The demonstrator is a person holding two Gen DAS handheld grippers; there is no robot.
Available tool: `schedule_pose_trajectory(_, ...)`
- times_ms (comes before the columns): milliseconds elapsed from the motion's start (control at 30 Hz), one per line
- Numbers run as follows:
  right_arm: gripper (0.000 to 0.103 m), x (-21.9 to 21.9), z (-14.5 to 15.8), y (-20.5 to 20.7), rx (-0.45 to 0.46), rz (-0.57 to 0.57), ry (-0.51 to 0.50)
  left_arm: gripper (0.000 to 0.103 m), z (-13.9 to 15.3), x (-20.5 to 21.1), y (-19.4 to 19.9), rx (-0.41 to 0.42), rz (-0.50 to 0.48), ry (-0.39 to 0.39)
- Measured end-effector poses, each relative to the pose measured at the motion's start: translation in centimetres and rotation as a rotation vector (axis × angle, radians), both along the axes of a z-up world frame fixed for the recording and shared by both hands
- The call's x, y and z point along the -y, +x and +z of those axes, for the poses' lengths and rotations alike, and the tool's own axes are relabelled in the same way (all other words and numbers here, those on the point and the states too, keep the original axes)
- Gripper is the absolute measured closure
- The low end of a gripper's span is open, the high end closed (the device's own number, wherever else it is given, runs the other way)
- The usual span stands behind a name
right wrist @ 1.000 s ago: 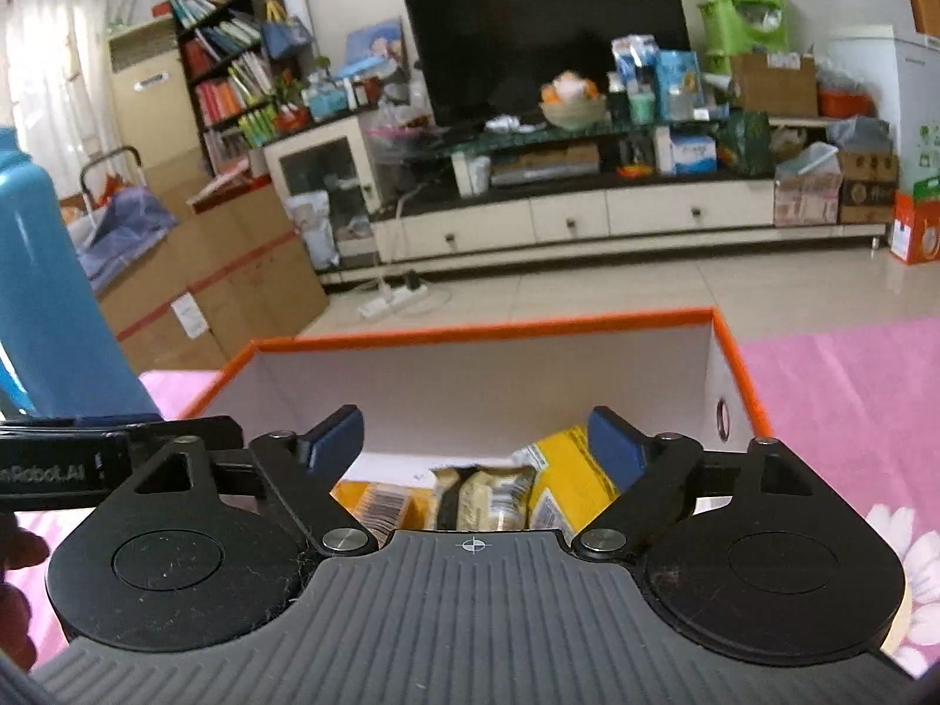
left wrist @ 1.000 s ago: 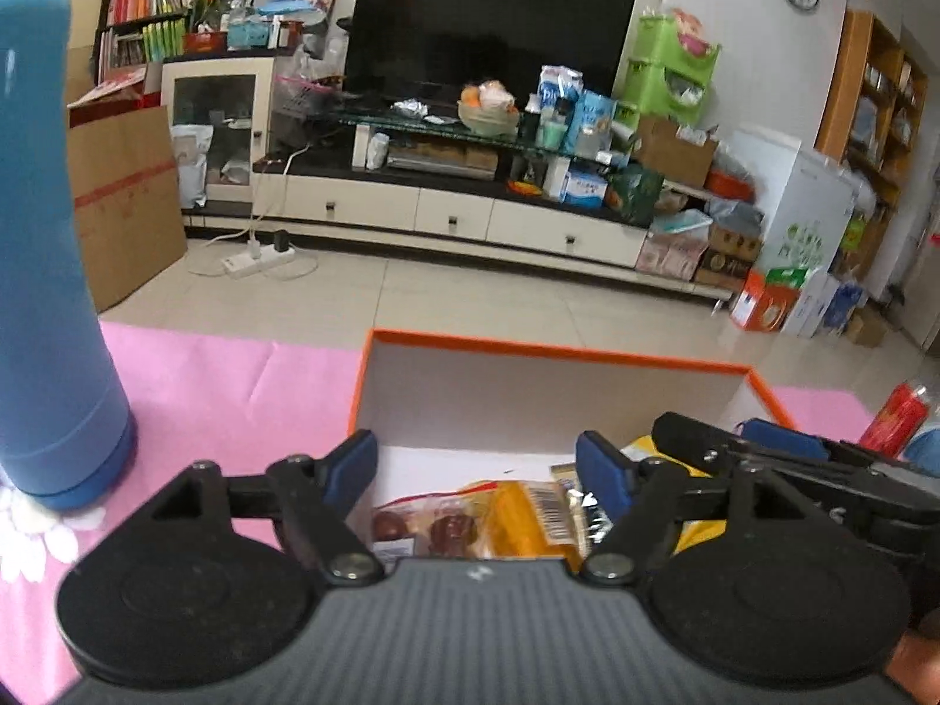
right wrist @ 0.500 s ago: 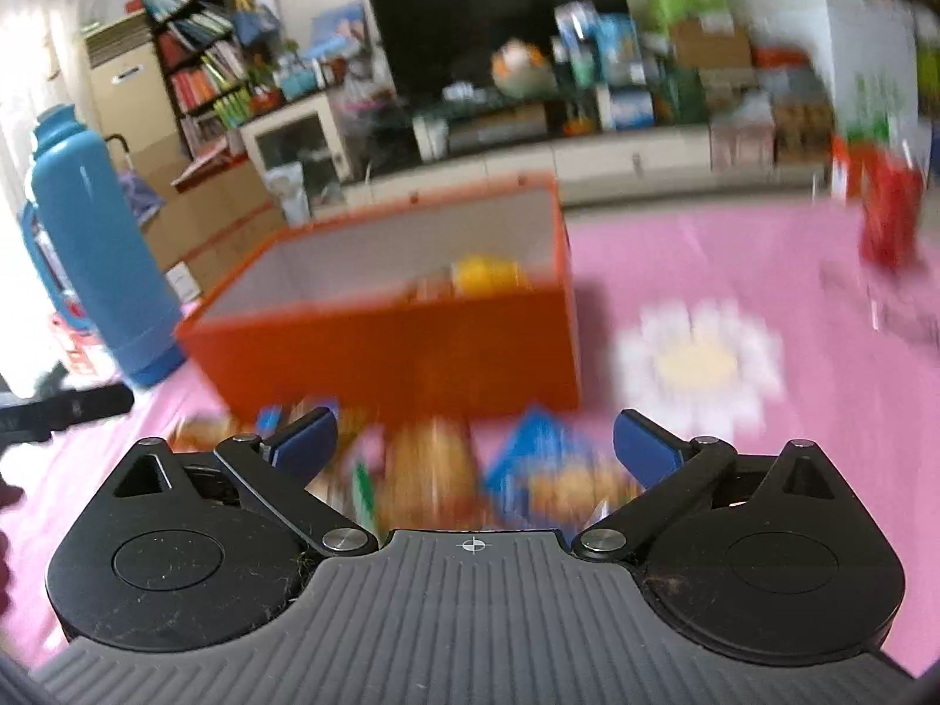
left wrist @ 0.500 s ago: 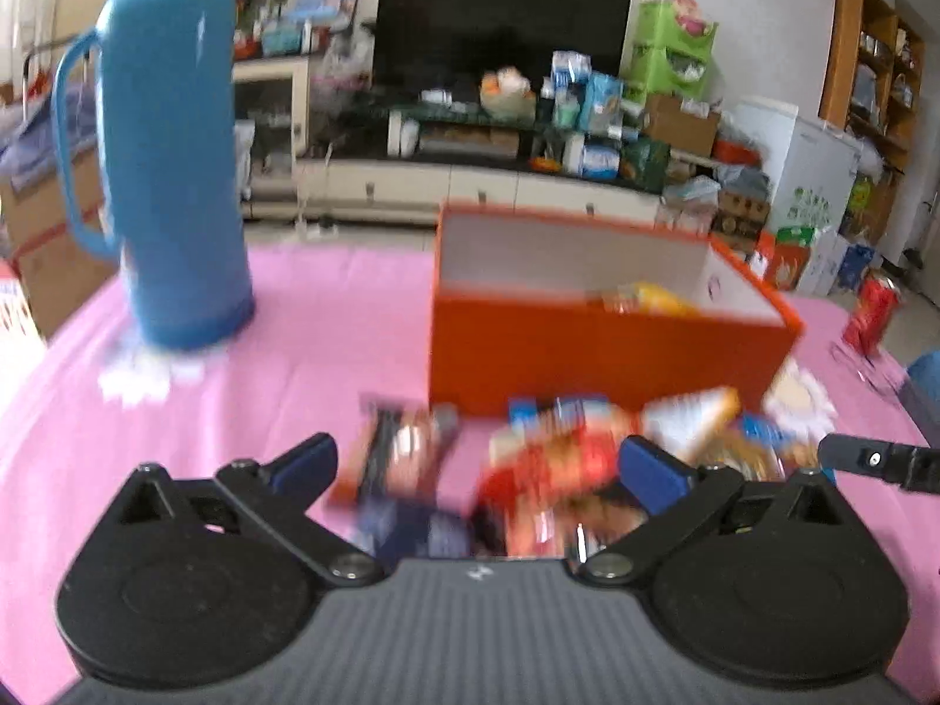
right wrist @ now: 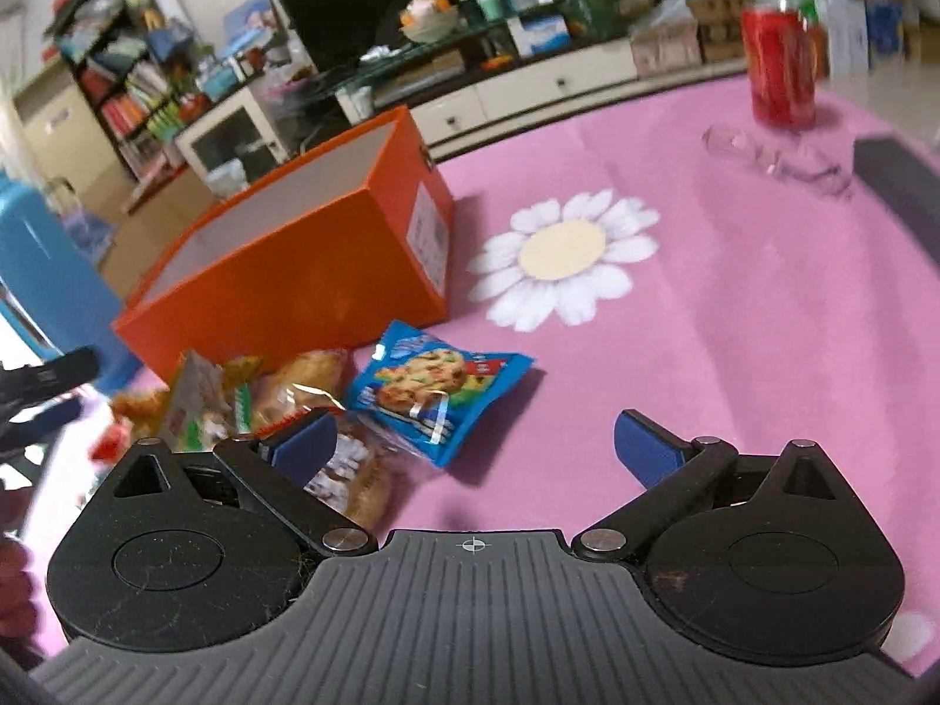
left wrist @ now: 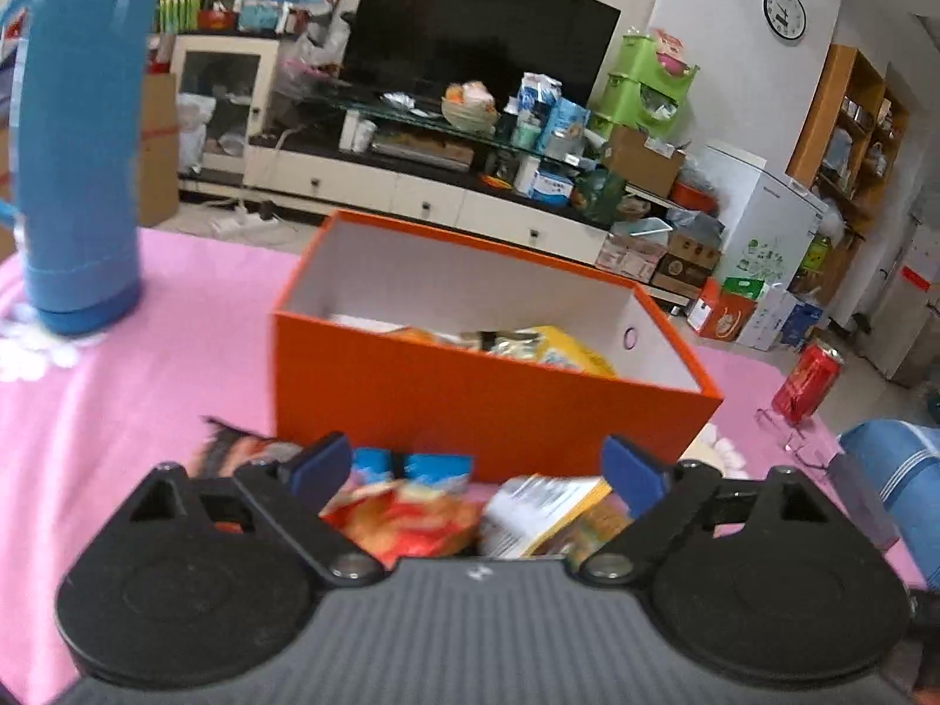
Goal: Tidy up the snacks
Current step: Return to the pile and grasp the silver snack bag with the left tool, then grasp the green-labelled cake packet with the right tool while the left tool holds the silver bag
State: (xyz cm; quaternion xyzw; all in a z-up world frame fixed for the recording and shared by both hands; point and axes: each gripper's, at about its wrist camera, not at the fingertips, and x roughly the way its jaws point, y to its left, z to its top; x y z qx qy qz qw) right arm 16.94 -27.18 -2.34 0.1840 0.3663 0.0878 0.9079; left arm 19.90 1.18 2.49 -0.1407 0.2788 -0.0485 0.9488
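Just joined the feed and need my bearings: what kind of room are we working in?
Most likely a home living room: a big television on a low media cabinet, a bookshelf, and a table under a pink daisy cloth.

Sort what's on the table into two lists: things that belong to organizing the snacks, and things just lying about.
Belongs to the job:
- orange box, some snacks already inside
- blue cookie packet
- pile of snack packets in front of the box

Just lying about:
- blue flask
- red can
- glasses
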Motion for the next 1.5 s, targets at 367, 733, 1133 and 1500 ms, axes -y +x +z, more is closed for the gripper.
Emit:
schedule_pose_trajectory(367, 0.004, 3.3, 1.1, -1.3, 0.048, -0.049, 0.083, 0.033, -3.4, 8.6, 0.2, -0.138, -0.148, 0.066)
schedule_pose_trajectory(733, 0.004, 6.5, 0.4, -1.5, 0.017, -0.175, 0.165, 0.037, -4.7, 14.4, -5.8, -0.156, -0.311, -0.001)
schedule_pose_trajectory(1133, 0.004, 4.1, 0.1, -0.9, 0.001, -0.091, 0.103, 0.016, -0.9, 1.5, -8.0, -0.087, 0.048, 0.212)
schedule_pose_trajectory(1500, 0.004, 2.7, -0.9, -0.3, -0.05, -0.044, 0.022, 0.045, -4.5, 2.0, -9.8, -0.197, -0.042, 0.259)
